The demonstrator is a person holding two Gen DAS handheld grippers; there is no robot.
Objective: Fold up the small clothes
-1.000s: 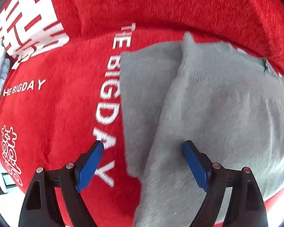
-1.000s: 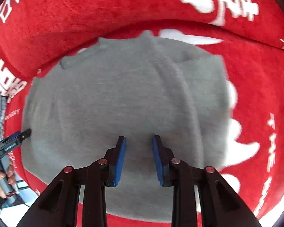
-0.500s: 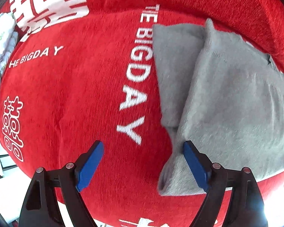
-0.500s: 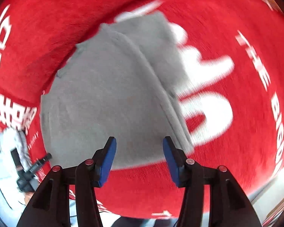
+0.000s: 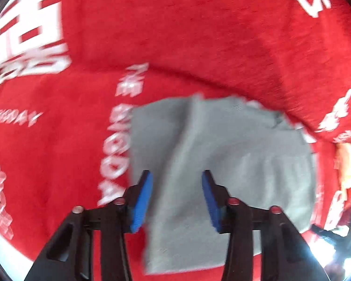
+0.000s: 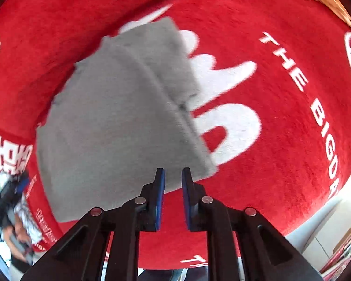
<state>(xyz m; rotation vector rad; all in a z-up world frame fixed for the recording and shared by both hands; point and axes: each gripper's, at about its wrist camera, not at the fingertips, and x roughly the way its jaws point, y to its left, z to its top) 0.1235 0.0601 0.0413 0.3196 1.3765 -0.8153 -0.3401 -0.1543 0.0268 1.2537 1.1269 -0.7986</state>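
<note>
A small grey knitted garment (image 5: pixel 222 164) is seen lying folded on a red plush cover printed with white lettering (image 5: pixel 58 152), which is spread over a cushioned seat. In the left wrist view the garment lies in the middle and right of the picture; a fold ridge runs down it from its far edge, and a narrower panel of the same cloth shows to the left of that ridge. The picture is blurred, so finer detail of the cloth cannot be told.

The left hand-held gripper (image 5: pixel 176 199) is held above the garment, pointing steeply down. Its blue pads stand partly apart and have just been closing; grey cloth is seen behind the gap, but whether the pads touch it cannot be told.

In the right wrist view the grey garment (image 6: pixel 119 126) lies left of centre on the red cover (image 6: pixel 280 128), its near right corner overlapping a large white printed shape. The right hand-held gripper (image 6: pixel 173 192) is placed over the near edge of the garment, close to that corner. Its pads are drawn nearly together, a narrow gap being left, and have just been closing; nothing is seen clamped between them. At the lower left edge of this view the left hand-held gripper is partly shown, held in a person's hand (image 6: pixel 21 231).
</note>
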